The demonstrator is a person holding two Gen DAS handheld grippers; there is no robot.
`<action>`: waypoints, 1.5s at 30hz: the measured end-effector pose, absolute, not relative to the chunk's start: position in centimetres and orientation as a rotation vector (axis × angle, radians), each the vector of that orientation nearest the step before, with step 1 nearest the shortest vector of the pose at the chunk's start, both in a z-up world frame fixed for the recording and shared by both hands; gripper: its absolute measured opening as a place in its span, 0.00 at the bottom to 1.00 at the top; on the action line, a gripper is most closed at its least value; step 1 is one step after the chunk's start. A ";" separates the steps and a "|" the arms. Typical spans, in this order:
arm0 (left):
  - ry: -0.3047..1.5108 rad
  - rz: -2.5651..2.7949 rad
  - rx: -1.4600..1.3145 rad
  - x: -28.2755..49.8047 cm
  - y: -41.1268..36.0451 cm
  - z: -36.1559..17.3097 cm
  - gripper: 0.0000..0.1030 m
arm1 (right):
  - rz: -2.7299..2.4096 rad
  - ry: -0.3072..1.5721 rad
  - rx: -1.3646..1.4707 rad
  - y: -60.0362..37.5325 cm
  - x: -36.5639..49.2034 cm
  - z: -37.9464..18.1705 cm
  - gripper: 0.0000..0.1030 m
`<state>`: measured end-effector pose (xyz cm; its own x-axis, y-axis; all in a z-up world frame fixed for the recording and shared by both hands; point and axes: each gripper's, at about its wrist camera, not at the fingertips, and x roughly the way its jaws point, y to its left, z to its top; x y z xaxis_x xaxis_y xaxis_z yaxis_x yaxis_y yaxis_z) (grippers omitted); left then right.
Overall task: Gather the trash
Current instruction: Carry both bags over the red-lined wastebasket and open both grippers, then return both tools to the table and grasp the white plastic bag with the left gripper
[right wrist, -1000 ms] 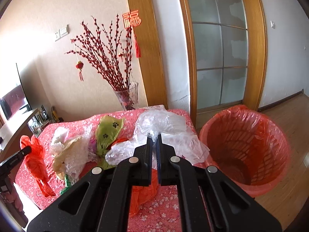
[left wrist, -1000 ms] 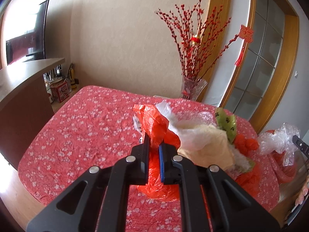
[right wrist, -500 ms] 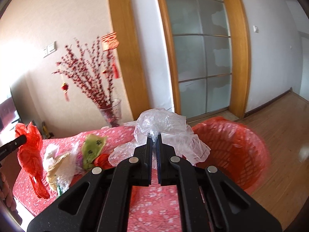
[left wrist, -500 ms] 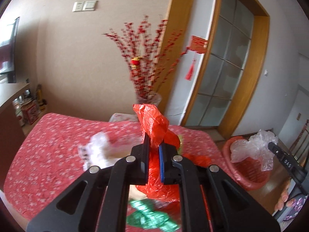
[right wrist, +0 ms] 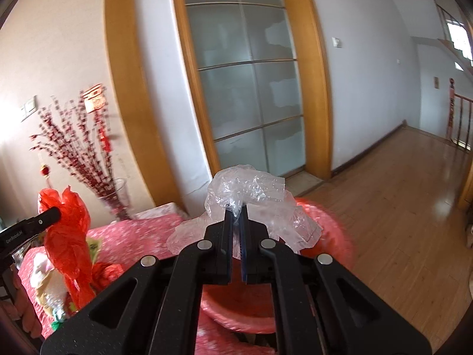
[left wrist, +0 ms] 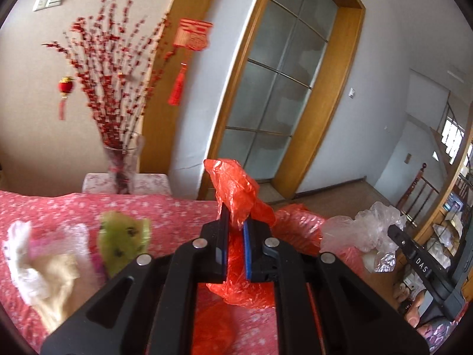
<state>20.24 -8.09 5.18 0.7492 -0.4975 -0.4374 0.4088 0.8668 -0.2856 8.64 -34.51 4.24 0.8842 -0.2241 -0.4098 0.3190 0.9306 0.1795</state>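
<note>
While a table under a red cloth with small white flowers [left wrist: 74, 207] fills the lower left of the left wrist view, a round red slatted waste basket lined with red plastic [right wrist: 328, 230] stands beside its far end, blurred, just below the right gripper. Behind the table a clear glass vase of red berry branches [left wrist: 121, 159] stands by the wall. On the cloth lies a loose heap of rubbish: a crumpled white and beige plastic bag [left wrist: 44, 269] and a green wrapper with dark paw prints [left wrist: 121, 239] beside it. The left gripper [left wrist: 235, 230] has its jaws nearly closed, pinching a crumpled red plastic bag [left wrist: 236, 195] that hangs clear of the table. The right gripper [right wrist: 235, 216] is likewise clamped, on a crumpled clear plastic bag [right wrist: 245, 189] over the basket.
</note>
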 end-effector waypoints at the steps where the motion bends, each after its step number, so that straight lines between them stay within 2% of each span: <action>1: 0.531 -0.514 -0.170 20.6 -9.2 5.1 0.09 | -0.299 0.395 0.251 -35.0 8.7 4.1 0.04; 9: 0.569 -0.588 -0.113 23.3 -16.1 3.3 0.09 | -0.357 0.400 0.281 -37.5 9.1 2.8 0.04; 20: 0.635 -0.629 -0.086 25.0 -20.9 0.6 0.10 | -0.392 0.401 0.309 -39.6 9.8 2.1 0.04; 24: 0.648 -0.628 -0.068 25.5 -22.1 -0.2 0.20 | -0.385 0.407 0.329 -40.1 10.3 1.5 0.05; 25: 0.656 -0.629 -0.068 25.6 -22.2 -0.4 0.25 | -0.377 0.415 0.337 -40.3 10.4 1.3 0.08; 27: 0.671 -0.629 -0.066 25.8 -22.3 -0.8 0.31 | -0.371 0.426 0.348 -40.5 10.7 0.9 0.22; 28: 0.675 -0.630 -0.067 25.8 -22.3 -1.0 0.33 | -0.366 0.429 0.356 -40.6 10.7 0.7 0.36; 29: 0.678 -0.629 -0.067 25.8 -22.1 -1.2 0.34 | -0.361 0.429 0.362 -40.7 10.5 0.5 0.42; 32: 0.682 -0.628 -0.077 25.7 -21.4 -1.5 0.39 | -0.366 0.436 0.355 -40.4 10.2 0.4 0.42; 45: 0.629 -0.543 -0.097 22.8 -15.2 0.0 0.45 | -0.376 0.444 0.280 -38.4 8.7 1.2 0.42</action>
